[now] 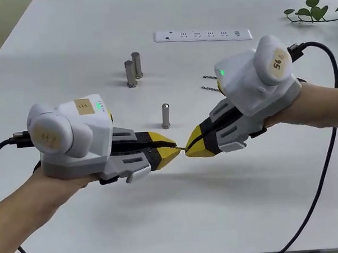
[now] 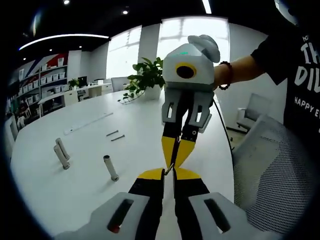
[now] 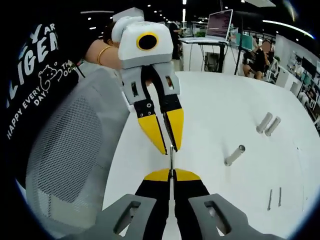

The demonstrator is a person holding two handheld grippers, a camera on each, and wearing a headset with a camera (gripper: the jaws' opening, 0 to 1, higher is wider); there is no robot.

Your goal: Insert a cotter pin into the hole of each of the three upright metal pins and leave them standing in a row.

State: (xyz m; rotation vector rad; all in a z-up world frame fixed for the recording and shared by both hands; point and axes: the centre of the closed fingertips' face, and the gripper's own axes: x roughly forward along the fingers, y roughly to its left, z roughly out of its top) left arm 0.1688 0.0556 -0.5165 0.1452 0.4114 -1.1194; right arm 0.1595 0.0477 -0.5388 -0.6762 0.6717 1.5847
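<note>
Yellow-tipped left gripper (image 1: pixel 175 151) and right gripper (image 1: pixel 188 150) tip to tip, near centre; both claws pinched shut on thin metal cotter pin (image 1: pixel 182 150). Grey cylindrical metal pin (image 1: pixel 166 115) upright just beyond.

The white left gripper (image 1: pixel 171 152) and right gripper (image 1: pixel 191 148) have black, yellow-tipped jaws; the metal pins (image 1: pixel 166 115) are grey.

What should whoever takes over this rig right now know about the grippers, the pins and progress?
Grippers: left gripper and right gripper meet tip to tip above the table, both shut on one cotter pin.
Things: near metal pin and two far metal pins all stand upright, not in a row. Two spare cotter pins lie beyond the right gripper.
Done: nothing inserted yet.
Left: put a cotter pin through each metal pin, then line the three up.
</note>
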